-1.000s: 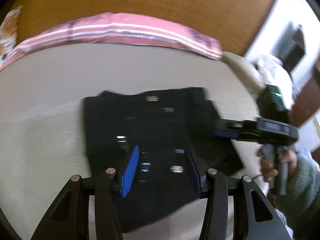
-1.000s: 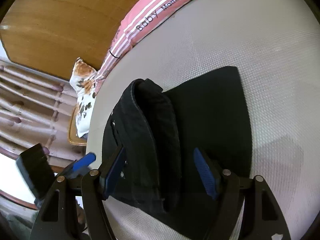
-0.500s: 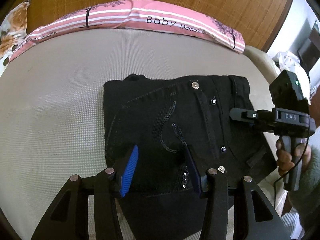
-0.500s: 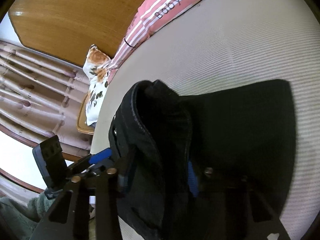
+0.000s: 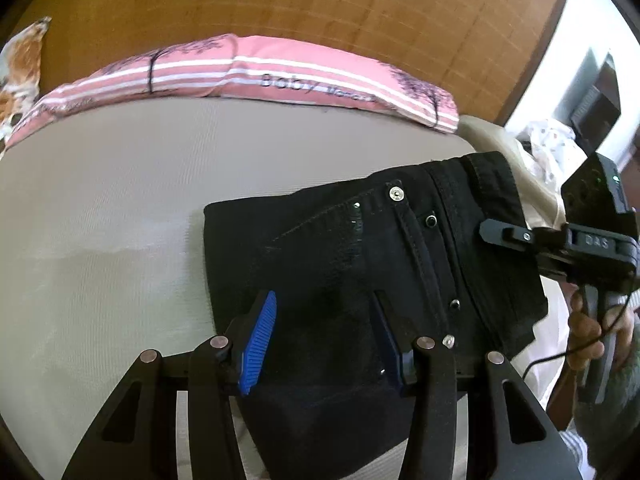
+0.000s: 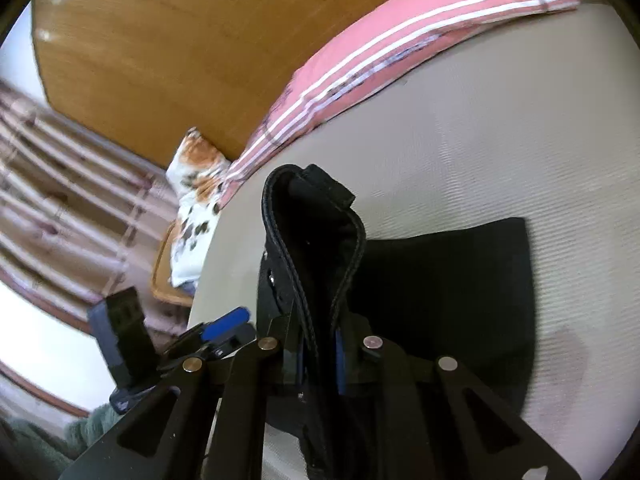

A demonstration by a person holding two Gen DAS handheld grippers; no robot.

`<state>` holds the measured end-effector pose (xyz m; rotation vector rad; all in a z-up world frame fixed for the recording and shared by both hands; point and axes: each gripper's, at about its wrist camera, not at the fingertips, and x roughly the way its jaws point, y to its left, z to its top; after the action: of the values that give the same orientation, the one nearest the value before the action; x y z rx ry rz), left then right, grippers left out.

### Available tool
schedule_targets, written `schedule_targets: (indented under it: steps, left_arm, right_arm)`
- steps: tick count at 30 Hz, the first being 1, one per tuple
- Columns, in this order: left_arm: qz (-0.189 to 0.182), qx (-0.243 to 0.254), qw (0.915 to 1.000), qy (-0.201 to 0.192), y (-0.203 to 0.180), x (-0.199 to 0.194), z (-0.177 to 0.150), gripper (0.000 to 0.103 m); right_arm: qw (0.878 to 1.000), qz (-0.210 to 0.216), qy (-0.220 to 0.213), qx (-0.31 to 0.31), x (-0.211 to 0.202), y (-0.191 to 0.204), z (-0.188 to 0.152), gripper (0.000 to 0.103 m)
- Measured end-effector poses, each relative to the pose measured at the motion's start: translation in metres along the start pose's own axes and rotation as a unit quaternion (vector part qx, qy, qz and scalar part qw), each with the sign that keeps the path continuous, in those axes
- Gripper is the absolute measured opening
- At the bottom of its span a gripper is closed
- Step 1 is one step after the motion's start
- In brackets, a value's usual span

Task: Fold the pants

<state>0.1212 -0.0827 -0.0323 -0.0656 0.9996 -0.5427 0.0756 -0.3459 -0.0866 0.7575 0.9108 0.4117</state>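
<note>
Black denim is all I have to work with: one pair of pants (image 5: 360, 264), folded into a compact block and lying on the beige bed (image 5: 104, 216), toward its right side as my left camera sees it. I count one silver rivet and two dark studs near the fly, and one more silver button close to my left gripper.

My left gripper (image 5: 324, 336) hangs over the near part of the pants with its jaws about half open. The two blue pads (image 5: 260, 332) straddle the cloth, and I cannot tell whether they press on it.

My right gripper (image 6: 320, 356) is at the waistband (image 6: 316, 216) end. Its jaws are closing, nearly together, with the doubled waistband between them, and that edge stands up off the bed in a raised loop. The rest of the pants lies flat on the bed to the right in that view. From the left camera I see the right gripper (image 5: 492, 230) reaching in over the right edge of the pants, with a hand (image 5: 588, 328) on its grip.

Along the far edge of the bed lies one pink striped pillow (image 5: 256, 76), against a wooden headboard (image 5: 280, 4). One floral cushion (image 6: 196, 208) sits at the far left corner.
</note>
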Motion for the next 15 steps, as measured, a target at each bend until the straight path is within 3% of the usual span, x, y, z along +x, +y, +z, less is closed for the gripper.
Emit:
schedule_targets:
  steps: [10, 12, 14, 15]
  left_arm:
    - [-0.017, 0.045, 0.9974, 0.053, -0.021, 0.028, -0.016, 0.050]
    - [-0.011, 0.055, 0.9959, 0.071, -0.022, 0.036, -0.023, 0.050]
    - [-0.003, 0.067, 0.9949, 0.075, -0.024, 0.039, -0.028, 0.050]
    - [-0.001, 0.071, 0.9946, 0.076, -0.025, 0.040, -0.030, 0.050]
  right_arm:
    - [0.994, -0.060, -0.011, 0.095, -0.007, -0.076, -0.016, 0.010]
    - [0.993, -0.071, -0.010, 0.097, -0.004, -0.081, -0.018, 0.014]
    - [0.992, -0.083, -0.006, 0.093, -0.006, -0.076, -0.019, 0.027]
    - [0.992, -0.092, -0.004, 0.092, -0.008, -0.073, -0.020, 0.029]
